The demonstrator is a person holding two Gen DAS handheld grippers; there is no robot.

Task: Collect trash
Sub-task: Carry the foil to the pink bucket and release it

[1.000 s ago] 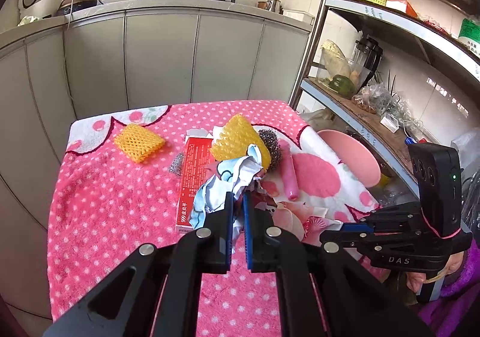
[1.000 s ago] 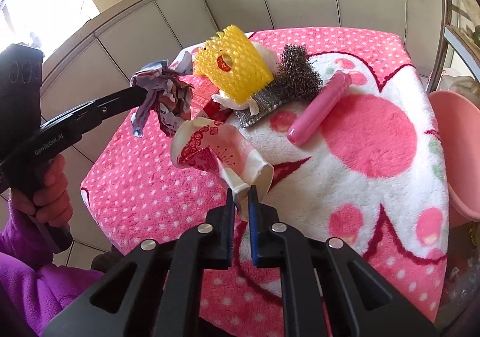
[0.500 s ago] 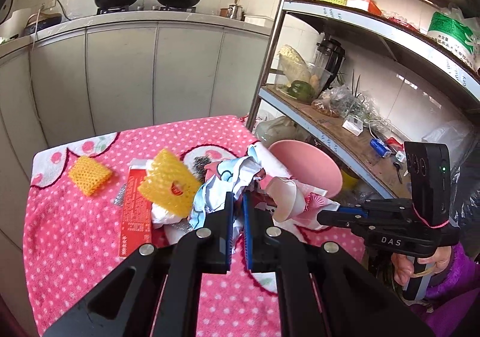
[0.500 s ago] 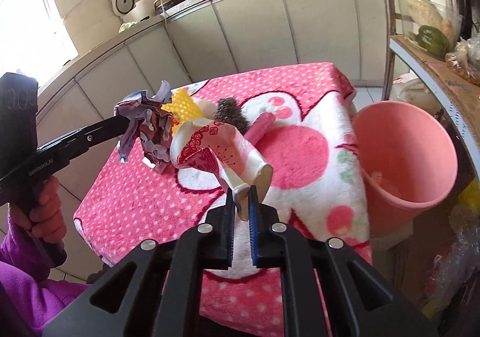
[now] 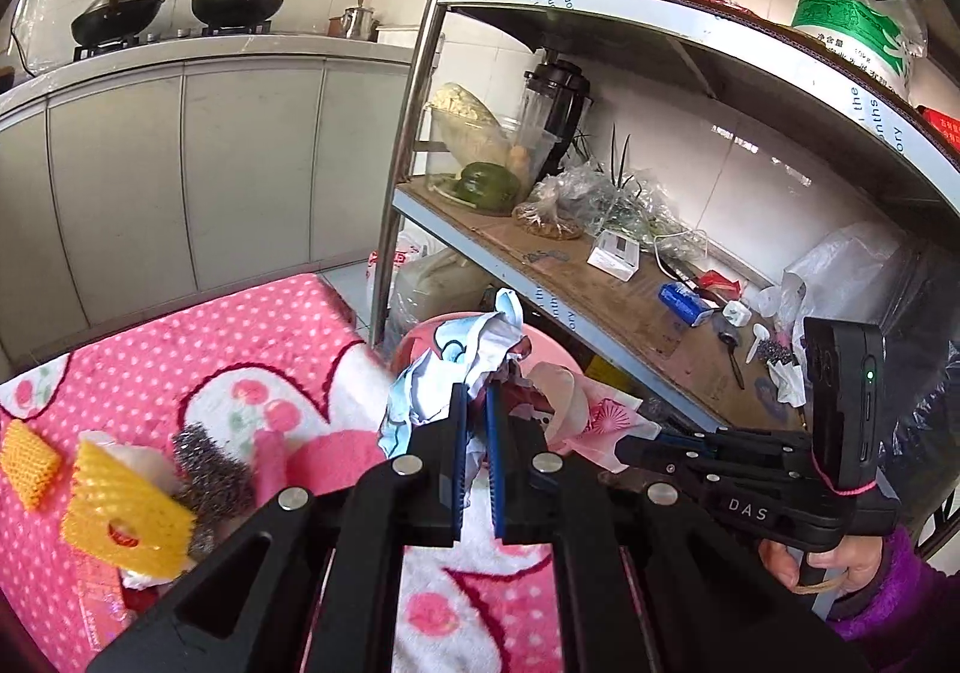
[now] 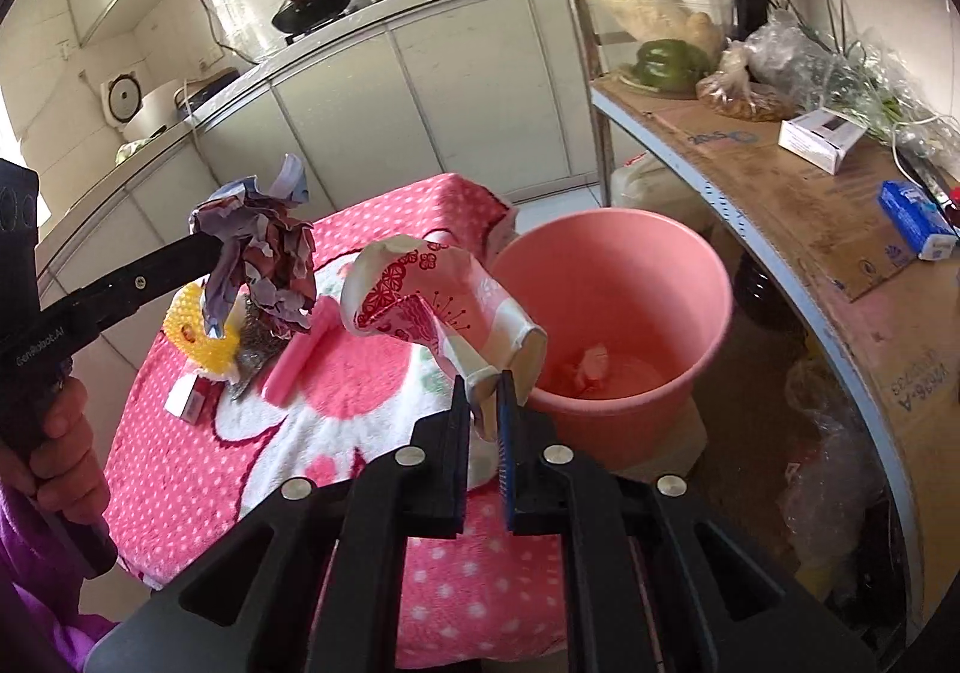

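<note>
My left gripper (image 5: 473, 403) is shut on a crumpled paper wad (image 5: 456, 367), blue and white with dark print, held in the air; it also shows in the right wrist view (image 6: 258, 253). My right gripper (image 6: 485, 391) is shut on a crushed paper cup (image 6: 438, 301) with red patterns, held just left of the pink bucket (image 6: 678, 265). The bucket stands on the floor past the table's right edge and has some trash in it. In the left wrist view the cup (image 5: 570, 397) sits just right of the wad, and the bucket is mostly hidden behind both.
The pink dotted tablecloth (image 6: 198, 451) still bears yellow foam nets (image 5: 120, 517), a steel scourer (image 5: 210, 481), a pink tube (image 6: 300, 355) and a red box (image 6: 192, 403). A metal shelf rack (image 5: 600, 289) with clutter stands right of the bucket. Kitchen cabinets are behind.
Both grippers have swung right with their loads, from above the table's middle toward the pink bucket. The bucket has come fully into the right wrist view.
</note>
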